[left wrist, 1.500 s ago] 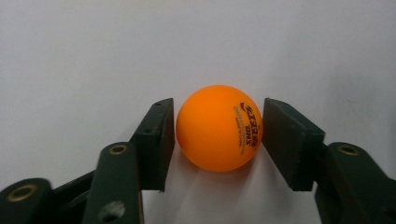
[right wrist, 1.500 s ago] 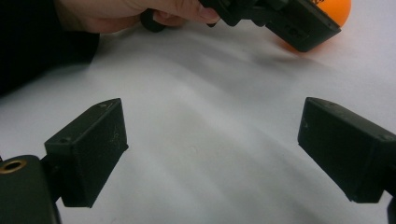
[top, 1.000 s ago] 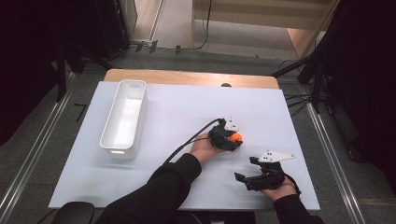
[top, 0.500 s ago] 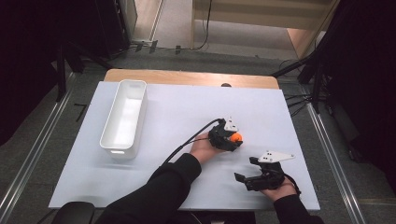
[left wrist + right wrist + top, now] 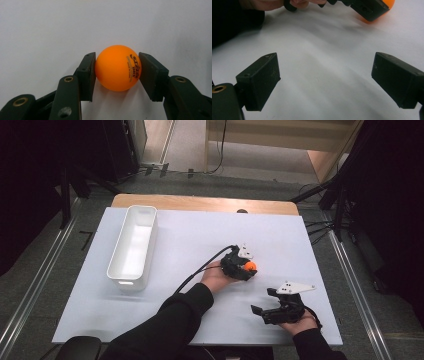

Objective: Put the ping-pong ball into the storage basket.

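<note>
Between left tool [image 5: 117,71] jaws, ball [image 5: 118,67] unmoved

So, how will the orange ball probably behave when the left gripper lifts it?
The orange ball looks like a printed table-tennis ball, so probably very light. Being round and smooth, it may slip from the flat pads and roll across the table. Its shell is likely thin, so hard squeezing might dent it.

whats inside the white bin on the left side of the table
The white bin looks empty in the high view: its pale floor shows bare along its length. The near wall hides a strip of floor at the closest end. The orange ball sits apart, between the left gripper jaws.
</note>
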The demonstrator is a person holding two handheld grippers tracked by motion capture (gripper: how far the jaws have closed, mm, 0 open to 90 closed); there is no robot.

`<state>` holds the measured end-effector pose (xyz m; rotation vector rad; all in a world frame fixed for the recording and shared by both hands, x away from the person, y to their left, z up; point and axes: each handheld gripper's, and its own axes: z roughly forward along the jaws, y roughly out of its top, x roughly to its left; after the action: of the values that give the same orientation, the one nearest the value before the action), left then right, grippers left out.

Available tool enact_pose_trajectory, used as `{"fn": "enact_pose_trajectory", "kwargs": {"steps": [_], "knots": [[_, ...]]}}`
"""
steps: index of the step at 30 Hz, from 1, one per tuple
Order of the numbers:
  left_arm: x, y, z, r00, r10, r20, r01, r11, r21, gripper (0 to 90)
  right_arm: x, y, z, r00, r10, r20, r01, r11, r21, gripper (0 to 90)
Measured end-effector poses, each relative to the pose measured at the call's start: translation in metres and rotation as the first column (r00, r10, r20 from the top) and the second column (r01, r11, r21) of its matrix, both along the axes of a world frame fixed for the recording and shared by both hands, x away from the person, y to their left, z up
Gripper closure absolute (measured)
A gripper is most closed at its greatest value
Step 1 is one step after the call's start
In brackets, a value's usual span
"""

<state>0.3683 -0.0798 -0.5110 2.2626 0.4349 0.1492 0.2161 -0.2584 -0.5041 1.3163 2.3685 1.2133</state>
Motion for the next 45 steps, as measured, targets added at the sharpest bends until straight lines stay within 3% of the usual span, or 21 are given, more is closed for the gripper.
{"fn": "enact_pose_trajectory", "kwargs": {"steps": [7, 11, 16, 21, 31, 34, 45], "knots": [[0.001, 0.008, 0.008, 0.9999, -0.002, -0.017, 0.002, 0.9999, -0.013, 50.7, 0.0, 0.0, 0.0, 1.0, 0.002, 0.003, -0.002, 1.0, -0.002, 6.8], [0.0, 0.013, 0.012, 0.9987, -0.002, -0.051, 0.001, 0.9994, -0.036, 50.7, 0.0, 0.001, 0.0, 1.0, 0.002, 0.001, -0.002, 1.0, 0.001, 6.7], [-0.001, 0.017, 0.021, 0.9983, -0.02, -0.055, 0.019, 0.9994, -0.03, 50.7, 0.0, 0.001, 0.0, 1.0, 0.007, 0.002, -0.007, 1.0, 0.005, 6.7], [-0.003, 0.024, 0.027, 0.9971, -0.016, -0.074, 0.012, 0.9983, -0.057, 50.7, 0.0, 0.001, 0.001, 0.9999, 0.01, 0.005, -0.01, 1.0, 0.007, 6.7], [-0.011, 0.034, 0.042, 0.9974, -0.033, -0.064, 0.031, 0.9993, -0.022, 50.7, 0.001, 0.002, 0.0, 0.9999, 0.013, 0.004, -0.013, 1.0, 0.004, 6.7], [-0.012, 0.037, 0.045, 0.9964, -0.038, -0.076, 0.036, 0.9988, -0.032, 50.7, 0.001, 0.002, 0.0, 0.9999, 0.011, 0.003, -0.011, 1.0, 0.004, 6.7], [-0.019, 0.048, 0.059, 0.9966, -0.052, -0.064, 0.051, 0.9984, -0.025, 50.7, 0.0, 0.001, 0.0, 1.0, 0.006, 0.003, -0.006, 1.0, 0.007, 6.7]]}}
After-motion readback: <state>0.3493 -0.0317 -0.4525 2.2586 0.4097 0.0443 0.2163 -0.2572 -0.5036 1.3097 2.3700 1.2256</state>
